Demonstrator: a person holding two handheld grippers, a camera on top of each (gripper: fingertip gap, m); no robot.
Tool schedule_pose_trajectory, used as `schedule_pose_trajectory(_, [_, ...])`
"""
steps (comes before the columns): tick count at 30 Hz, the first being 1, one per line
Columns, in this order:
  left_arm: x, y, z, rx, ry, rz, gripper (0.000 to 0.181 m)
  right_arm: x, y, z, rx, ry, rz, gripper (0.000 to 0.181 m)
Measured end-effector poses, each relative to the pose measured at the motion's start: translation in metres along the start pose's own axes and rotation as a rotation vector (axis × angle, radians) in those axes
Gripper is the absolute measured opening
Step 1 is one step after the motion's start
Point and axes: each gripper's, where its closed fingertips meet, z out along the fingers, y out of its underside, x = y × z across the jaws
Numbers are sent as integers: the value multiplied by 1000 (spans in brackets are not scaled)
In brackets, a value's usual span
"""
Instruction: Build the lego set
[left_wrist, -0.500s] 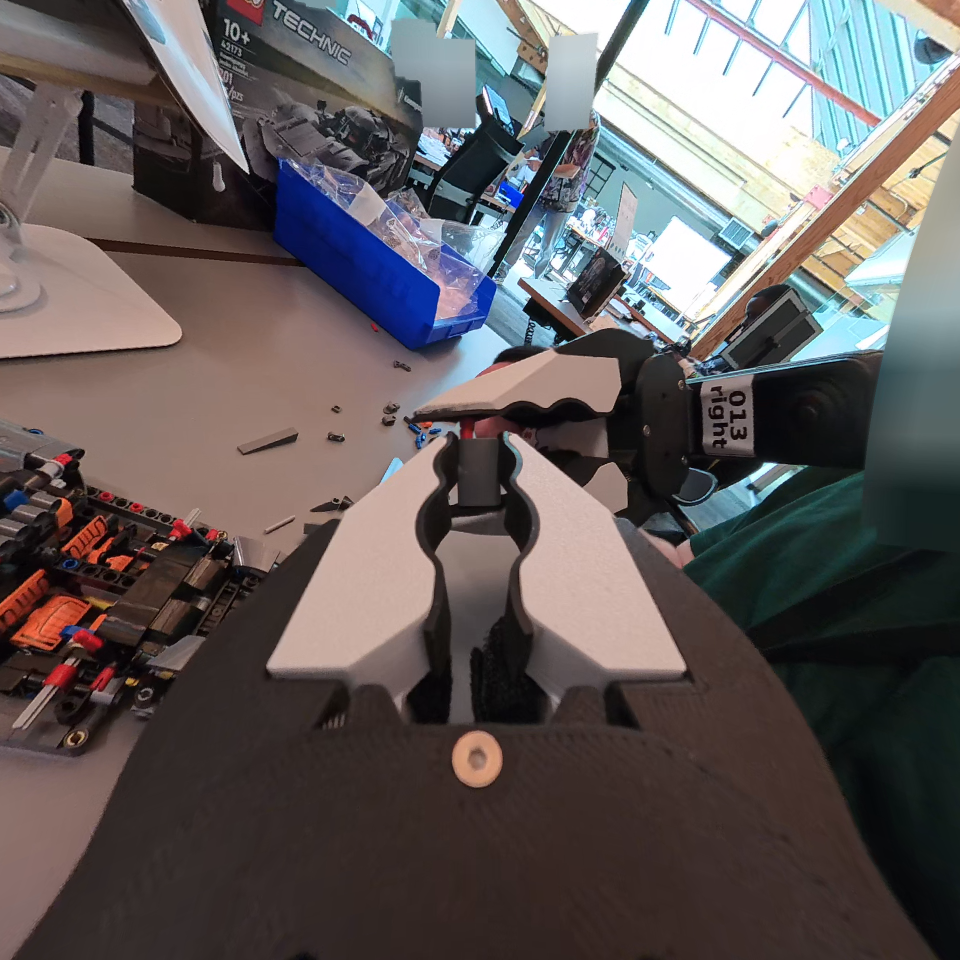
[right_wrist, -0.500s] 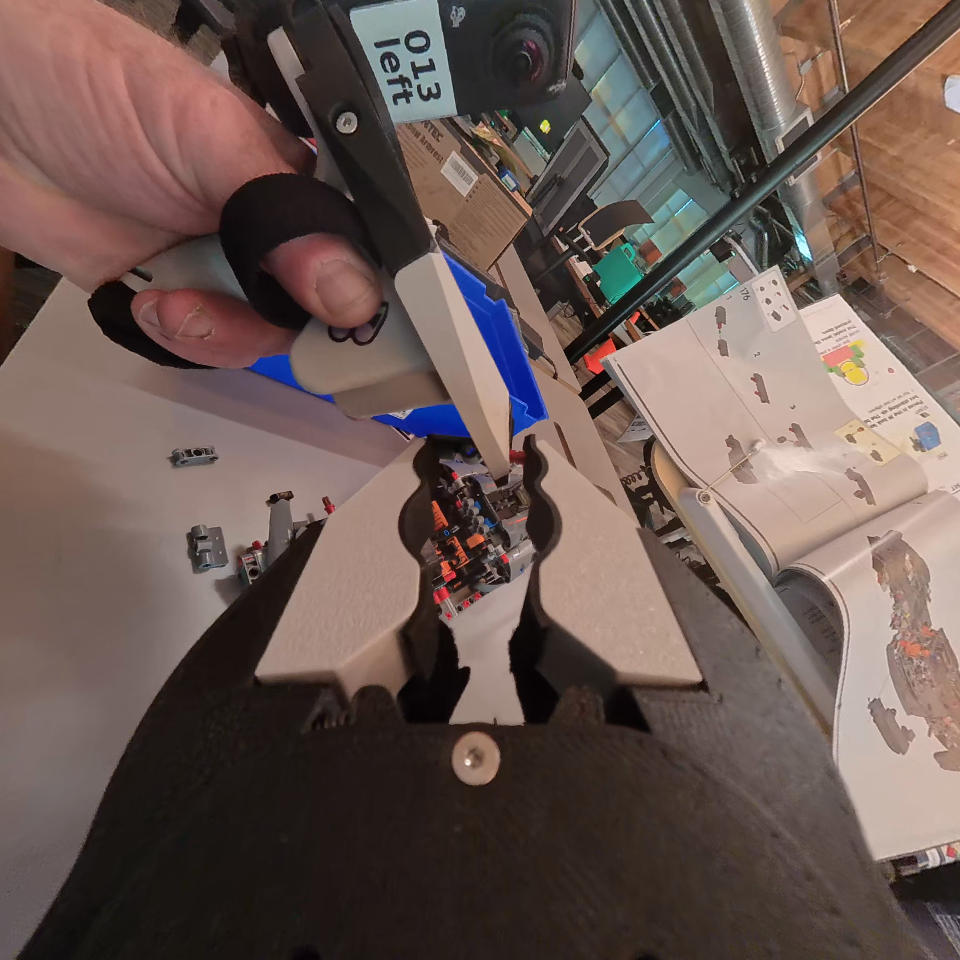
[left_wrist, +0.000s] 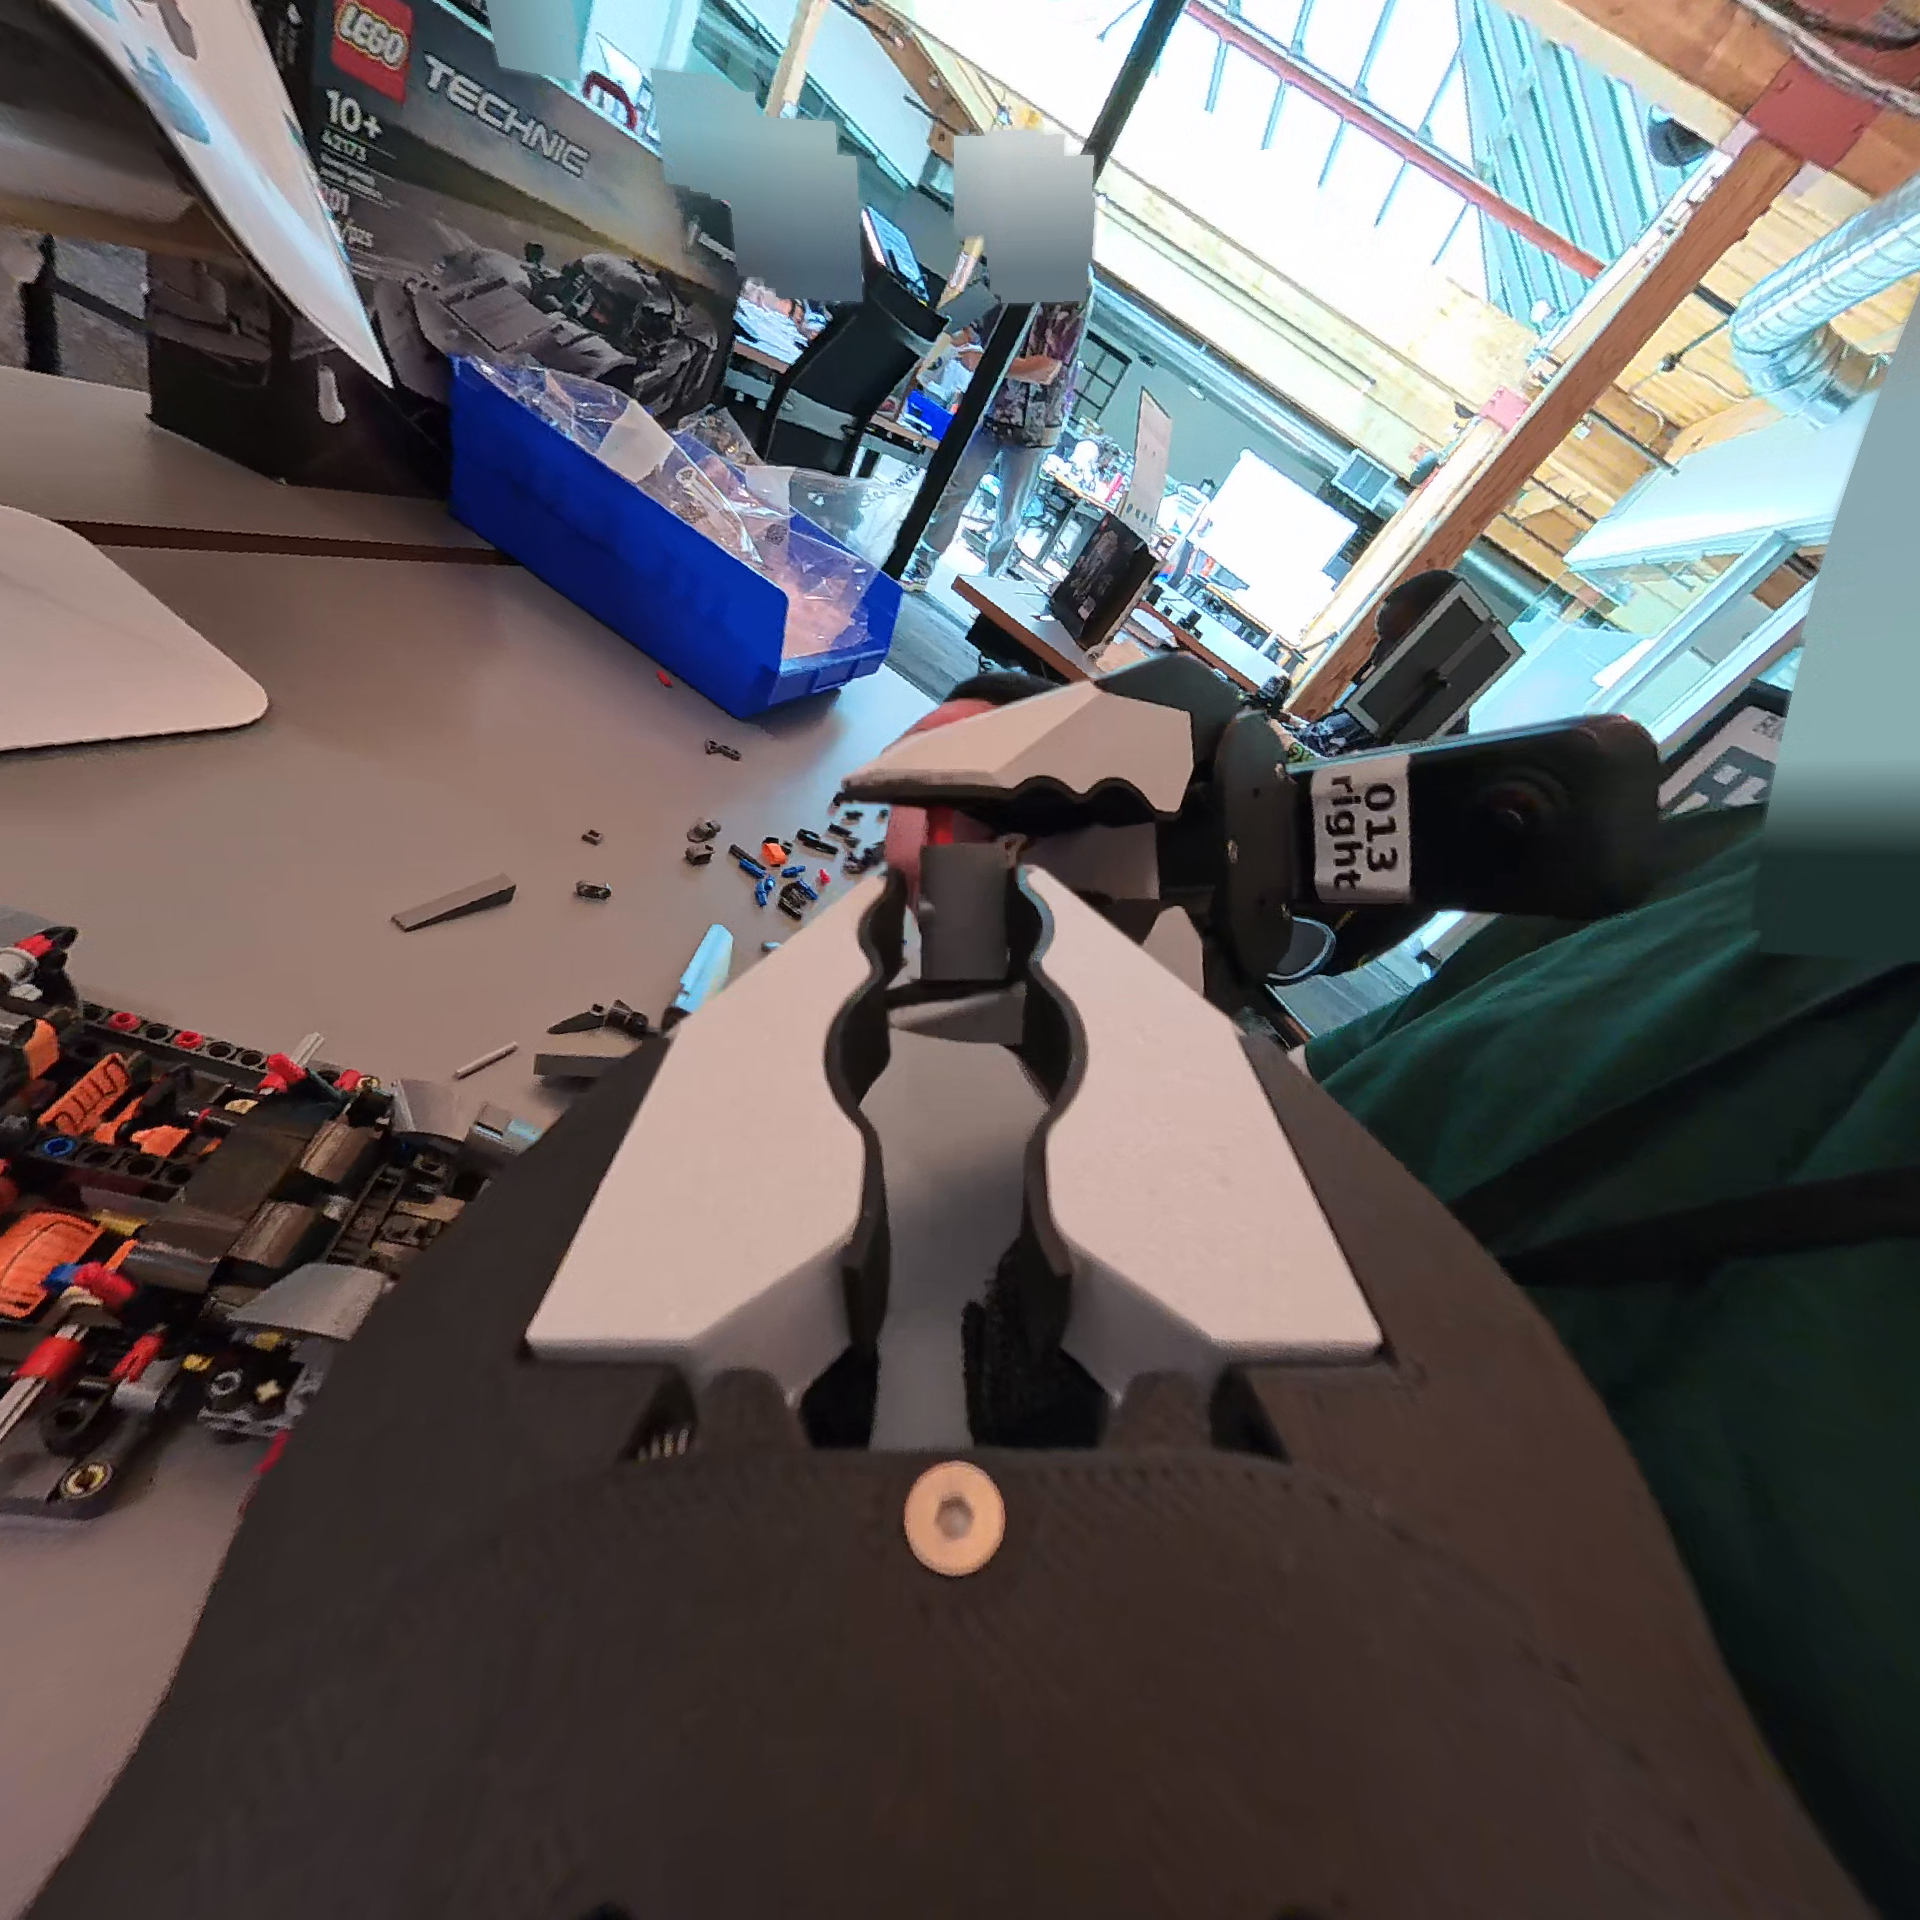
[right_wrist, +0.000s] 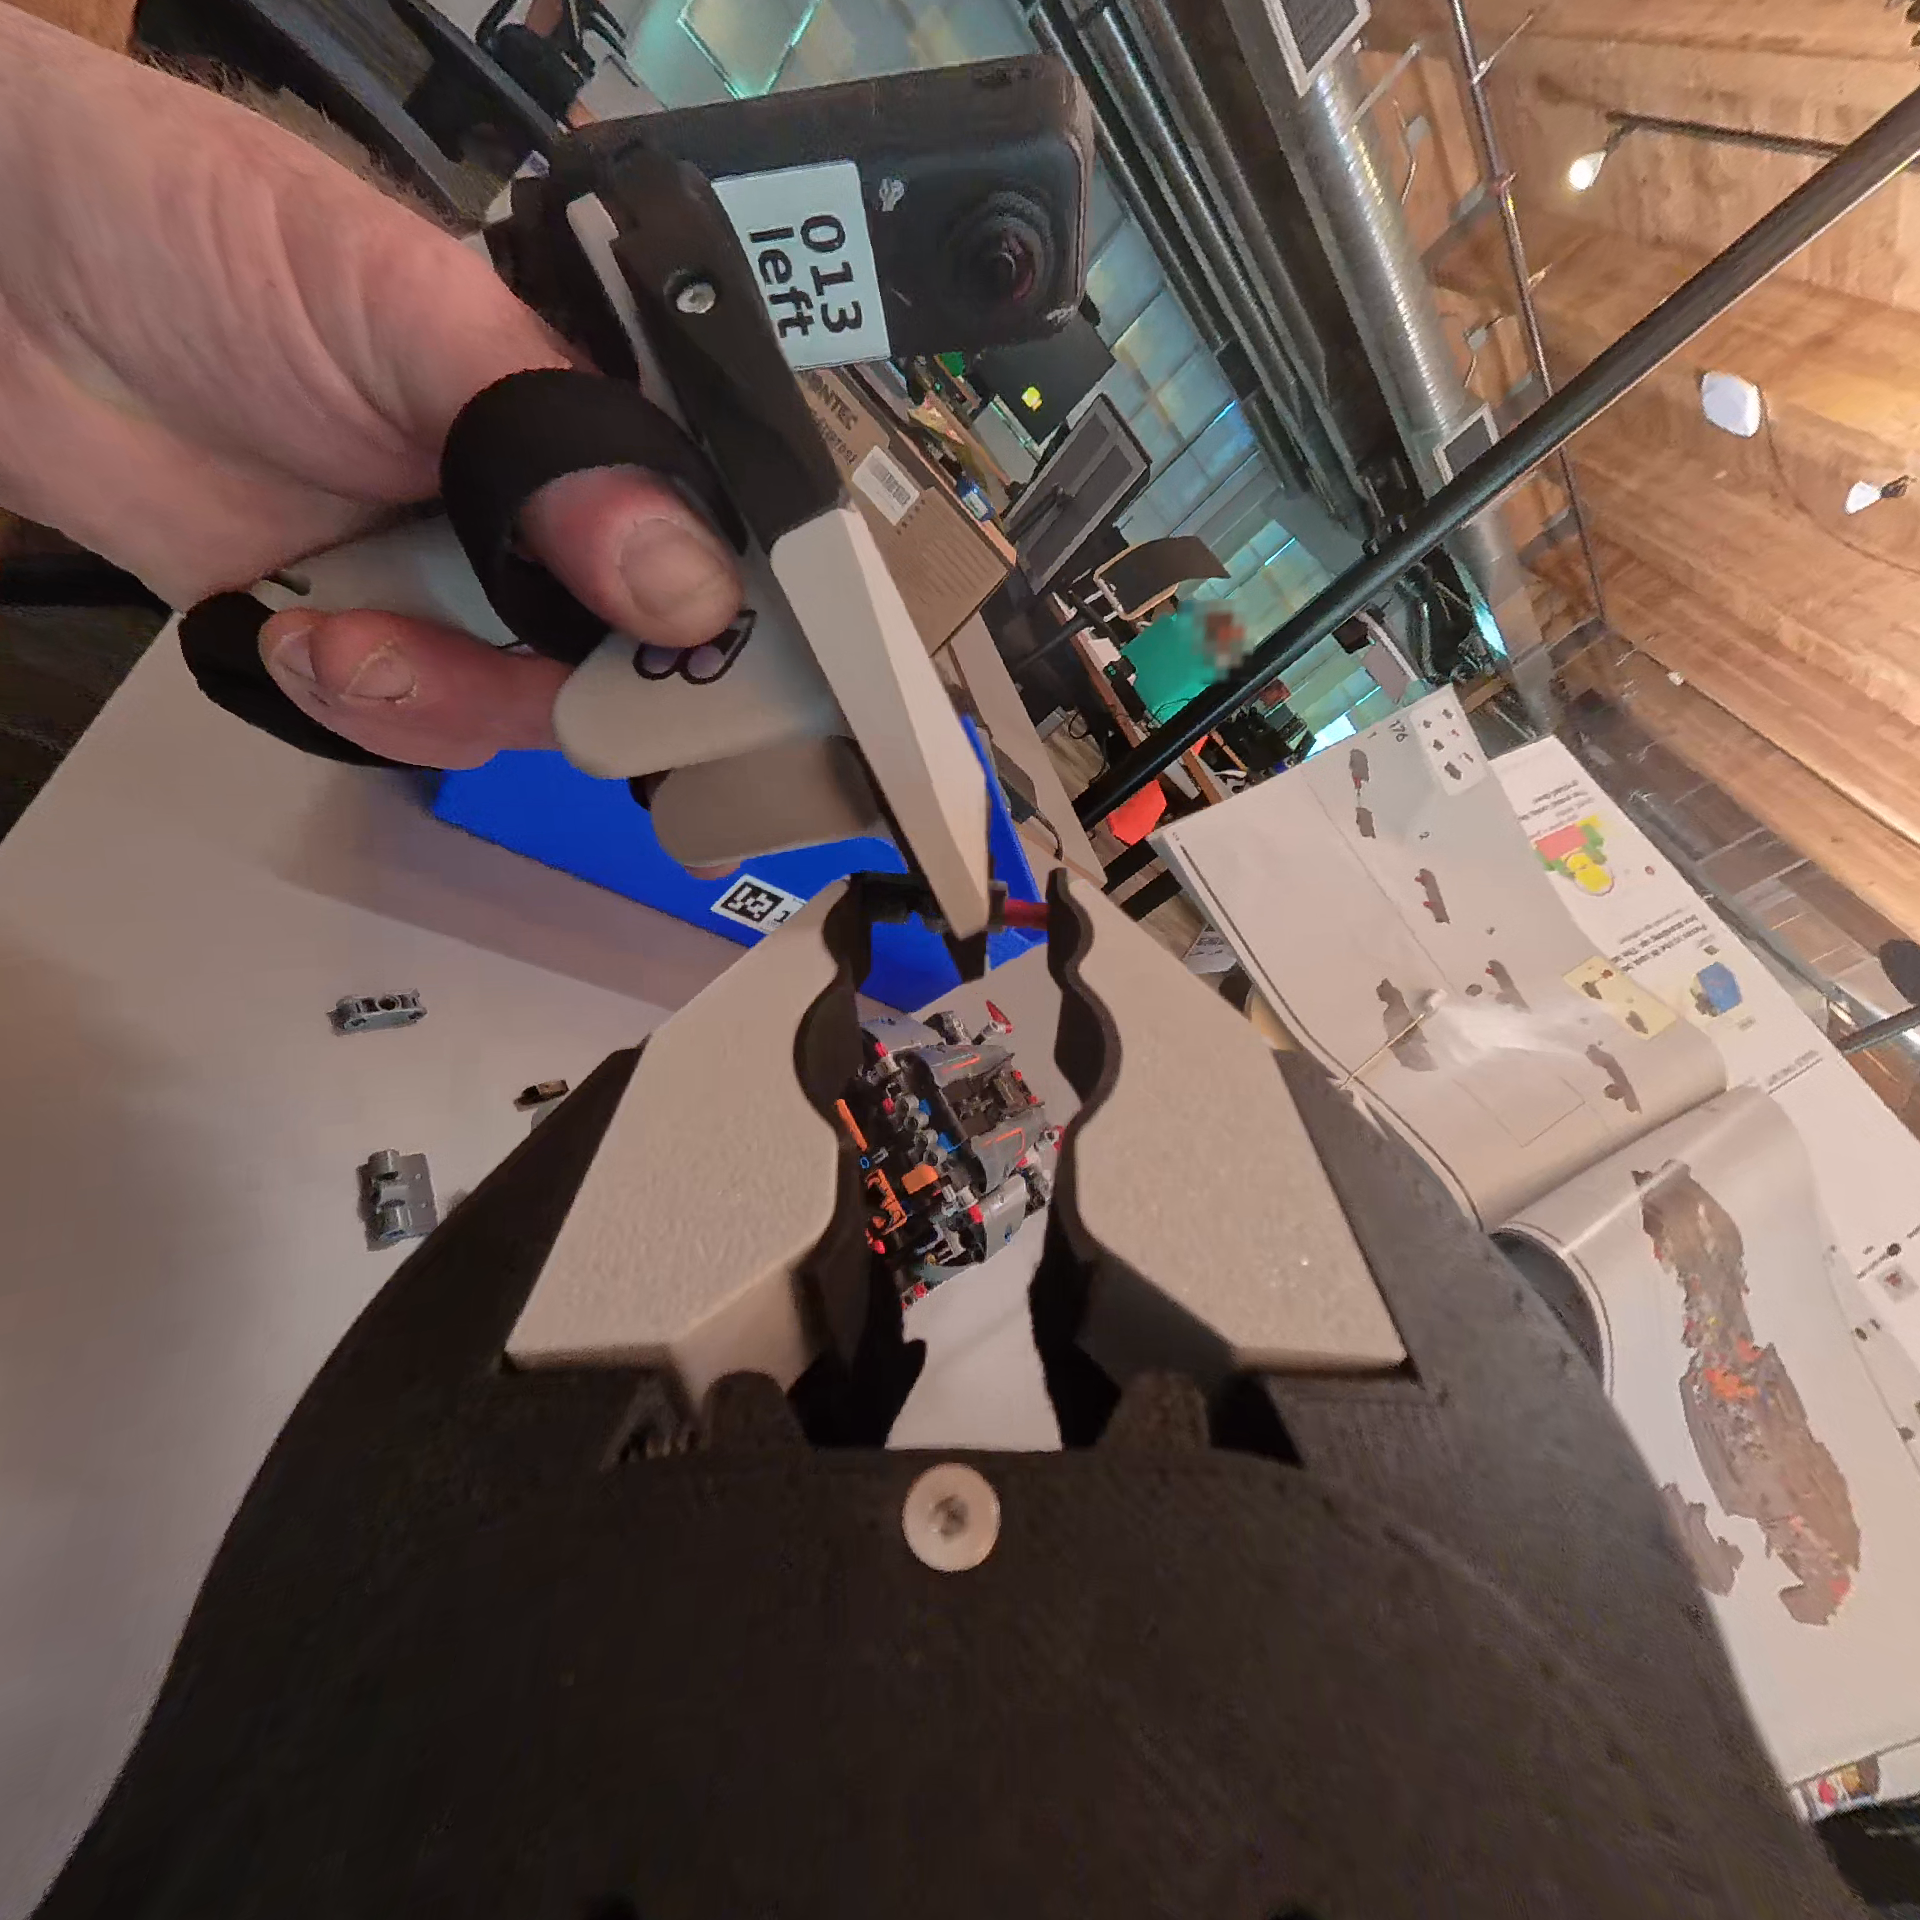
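To the left of the left gripper (left_wrist: 961, 914), low on the grey table (left_wrist: 343, 790), lies the partly built black and orange model (left_wrist: 177, 1174). Ahead and left of it stands a blue bin (left_wrist: 644, 551) holding clear plastic bags, with the set's dark box (left_wrist: 488, 260) behind. Small loose pieces (left_wrist: 779, 862) are scattered just ahead of the fingertips. The left gripper is clamped narrowly on a dark grey piece (left_wrist: 964, 914) with a red pin (left_wrist: 940, 826) at its top. The right gripper (right_wrist: 951, 914) comes in from the right, its jaws a moderate gap apart around that red pin; whether they pinch it I cannot tell. In the right wrist view a hand (right_wrist: 260, 416) holds the left gripper, and an open instruction booklet (right_wrist: 1558, 1143) lies to the right.
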Motion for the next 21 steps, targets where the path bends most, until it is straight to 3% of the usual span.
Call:
schedule_pose_trajectory(6, [15, 0, -7, 14, 10, 86, 13, -2, -17, -5, 37, 2, 11, 32])
schedule_pose_trajectory(10, [10, -9, -16, 2, -179, 361, 14, 5, -18, -20, 41, -9, 126, 44])
schedule_pose_trajectory(16, [8, -11, -22, -194, -554, 1024, 14, 7, -28, -35, 128, -202, 616, 35])
schedule_pose_trajectory(21, [13, 0, -18, -288, -607, 1261, 14, 0, -36, -31, 209, -360, 946, 26])
